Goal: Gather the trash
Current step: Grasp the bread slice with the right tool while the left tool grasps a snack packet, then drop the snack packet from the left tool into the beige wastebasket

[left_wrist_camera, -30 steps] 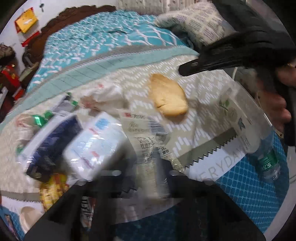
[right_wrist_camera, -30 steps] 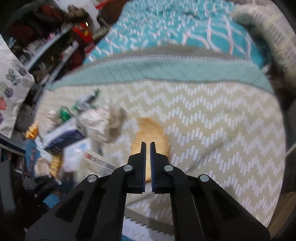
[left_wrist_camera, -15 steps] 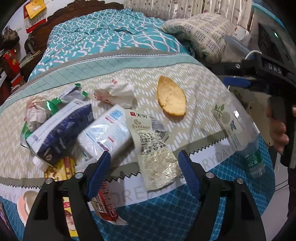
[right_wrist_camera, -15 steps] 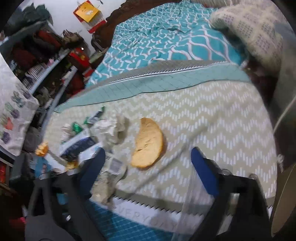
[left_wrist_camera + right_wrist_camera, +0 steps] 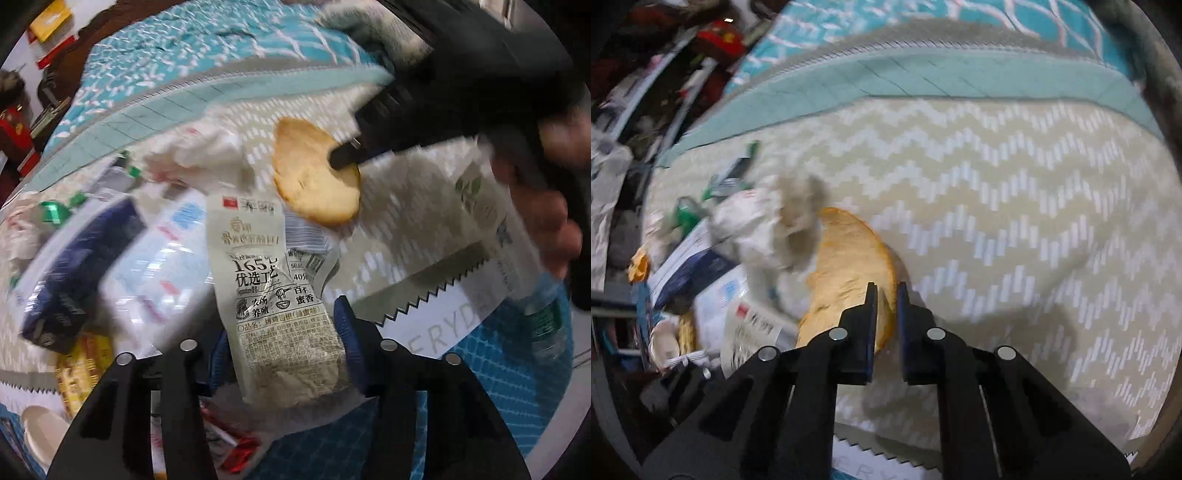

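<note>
A bed [image 5: 1015,206] fills both views, spread with a beige cover in a white zigzag pattern. A plain pale-green band [image 5: 923,79] crosses it farther up, and beyond that lies a teal quilt [image 5: 207,40] with white curved lines. At the near edge the cover has a teal mesh-patterned section [image 5: 491,373] with a white sawtooth strip bearing grey letters. A patterned cushion [image 5: 373,29], blurred, lies at the top right. To the left stands what seems to be cluttered shelving [image 5: 657,66] with red items. A yellow card [image 5: 50,18] hangs on the wall.
</note>
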`<state>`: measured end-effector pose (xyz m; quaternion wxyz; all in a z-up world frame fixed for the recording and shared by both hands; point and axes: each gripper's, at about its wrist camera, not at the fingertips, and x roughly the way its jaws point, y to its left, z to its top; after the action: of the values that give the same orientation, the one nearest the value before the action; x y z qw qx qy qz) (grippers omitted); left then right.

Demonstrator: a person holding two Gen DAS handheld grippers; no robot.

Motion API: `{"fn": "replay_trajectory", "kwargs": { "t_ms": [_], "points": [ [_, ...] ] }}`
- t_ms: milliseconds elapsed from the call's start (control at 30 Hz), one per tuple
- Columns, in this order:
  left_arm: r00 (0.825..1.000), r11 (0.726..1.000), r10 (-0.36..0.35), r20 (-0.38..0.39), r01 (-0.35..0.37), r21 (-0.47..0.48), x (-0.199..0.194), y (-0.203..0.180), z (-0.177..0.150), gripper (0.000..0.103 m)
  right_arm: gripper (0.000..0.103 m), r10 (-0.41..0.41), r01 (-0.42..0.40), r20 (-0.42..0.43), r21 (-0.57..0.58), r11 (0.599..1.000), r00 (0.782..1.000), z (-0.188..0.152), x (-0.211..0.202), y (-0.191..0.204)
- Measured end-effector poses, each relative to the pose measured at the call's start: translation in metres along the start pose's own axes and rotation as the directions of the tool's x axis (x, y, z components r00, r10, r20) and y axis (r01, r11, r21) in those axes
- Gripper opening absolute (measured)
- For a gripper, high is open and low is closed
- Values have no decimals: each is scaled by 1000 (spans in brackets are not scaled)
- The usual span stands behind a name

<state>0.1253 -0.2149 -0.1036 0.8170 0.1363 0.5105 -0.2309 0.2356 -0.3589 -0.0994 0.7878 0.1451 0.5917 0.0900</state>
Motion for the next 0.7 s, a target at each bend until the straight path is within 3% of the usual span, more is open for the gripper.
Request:
{"fn": "replay_trajectory", "kwargs": {
  "t_ms": [167,367,500,700],
  "points": [
    [989,992,-117,92,120,-24,-47,17,-3,47,8,82,-84,169,2,996,982,-34,-59,-4],
    [971,979,-203,129,203,11,-82,-1,8,47,8,122,-154,344,67,986,931,-93,-140,-48],
    [965,970,-230,128,215,116,-91,-56,22,48,8,39,-120,446,156,981,894,-134,-191,-98],
    [929,882,-363,74,317,348,-85,-187,49,48,8,-185,-28,523,374,927,832,-224,-251,-190]
  ]
}}
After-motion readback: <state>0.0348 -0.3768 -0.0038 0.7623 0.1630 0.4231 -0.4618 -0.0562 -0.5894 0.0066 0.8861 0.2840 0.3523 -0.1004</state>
